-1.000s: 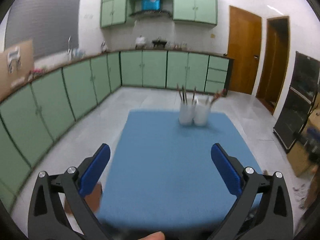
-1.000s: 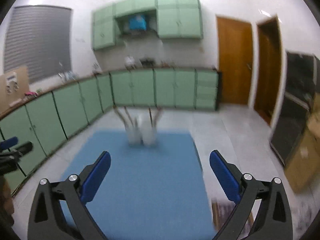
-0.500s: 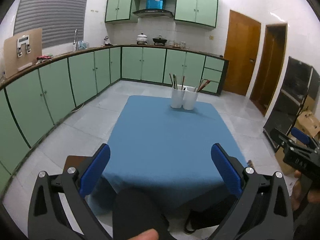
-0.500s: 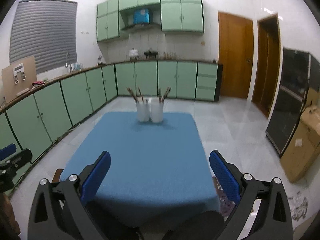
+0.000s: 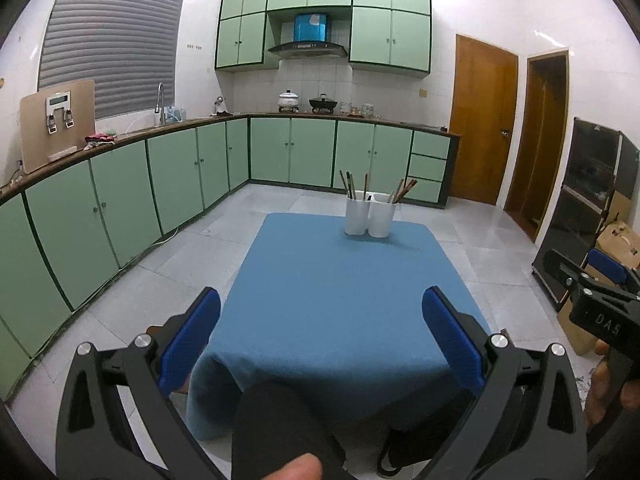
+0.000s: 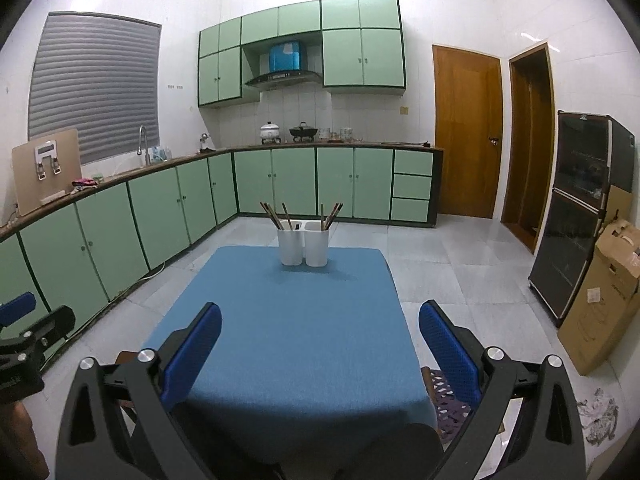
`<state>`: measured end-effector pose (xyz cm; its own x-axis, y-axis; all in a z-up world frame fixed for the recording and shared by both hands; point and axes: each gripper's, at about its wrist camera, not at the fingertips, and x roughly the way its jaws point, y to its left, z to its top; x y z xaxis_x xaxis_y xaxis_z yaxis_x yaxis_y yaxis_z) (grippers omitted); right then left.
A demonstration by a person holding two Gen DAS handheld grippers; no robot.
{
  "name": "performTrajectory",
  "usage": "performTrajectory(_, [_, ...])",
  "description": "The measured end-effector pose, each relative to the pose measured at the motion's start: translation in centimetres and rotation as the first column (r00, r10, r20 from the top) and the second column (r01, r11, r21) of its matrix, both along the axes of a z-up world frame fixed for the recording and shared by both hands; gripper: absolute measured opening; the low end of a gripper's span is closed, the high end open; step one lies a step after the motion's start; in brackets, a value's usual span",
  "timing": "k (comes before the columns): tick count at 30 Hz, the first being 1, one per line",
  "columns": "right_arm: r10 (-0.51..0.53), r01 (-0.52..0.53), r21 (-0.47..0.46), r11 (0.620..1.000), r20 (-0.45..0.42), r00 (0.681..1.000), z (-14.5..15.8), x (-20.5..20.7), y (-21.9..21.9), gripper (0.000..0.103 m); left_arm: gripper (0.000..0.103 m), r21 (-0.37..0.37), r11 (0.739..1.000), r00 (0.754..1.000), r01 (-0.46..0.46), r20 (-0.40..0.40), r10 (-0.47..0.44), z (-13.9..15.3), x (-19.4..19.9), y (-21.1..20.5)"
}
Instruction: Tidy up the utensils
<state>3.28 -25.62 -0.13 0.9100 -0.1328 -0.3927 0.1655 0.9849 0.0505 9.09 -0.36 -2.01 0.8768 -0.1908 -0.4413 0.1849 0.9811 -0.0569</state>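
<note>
Left gripper (image 5: 320, 312) jaws spread wide, empty. Right gripper (image 6: 320, 320) likewise wide, empty. Two white holders (image 6: 303, 246) touching side by side, utensils (image 6: 272, 216) upright inside, far ahead of both on blue table (image 6: 296, 340).

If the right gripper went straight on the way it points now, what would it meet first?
Probably the two white cups at the table's far end. The right gripper, open and empty, aims over bare blue cloth towards them; nothing else shows in that line. Its height above the cloth is unclear.
</note>
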Motion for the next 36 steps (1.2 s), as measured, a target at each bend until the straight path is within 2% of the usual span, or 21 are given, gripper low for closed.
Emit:
performTrajectory(7, [0.007, -0.007, -0.023, 1.0, 0.013, 1.0, -0.3, 0.1, 0.6, 0.097, 0.098, -0.027, 1.0, 1.0, -0.013, -0.006, 0.013, 0.3, 0.2, 0.0])
performTrajectory(18, [0.013, -0.013, -0.013, 1.0, 0.024, 1.0, -0.4, -0.7, 0.0, 0.097, 0.098, -0.007, 0.999, 0.999, -0.049, -0.017, 0.049, 0.5, 0.3, -0.1])
performTrajectory(36, [0.011, -0.01, -0.015, 1.0, 0.041, 0.999, -0.2, -1.0, 0.1, 0.097, 0.098, 0.001, 0.998, 0.998, -0.058, 0.018, 0.058, 0.9, -0.5, -0.1])
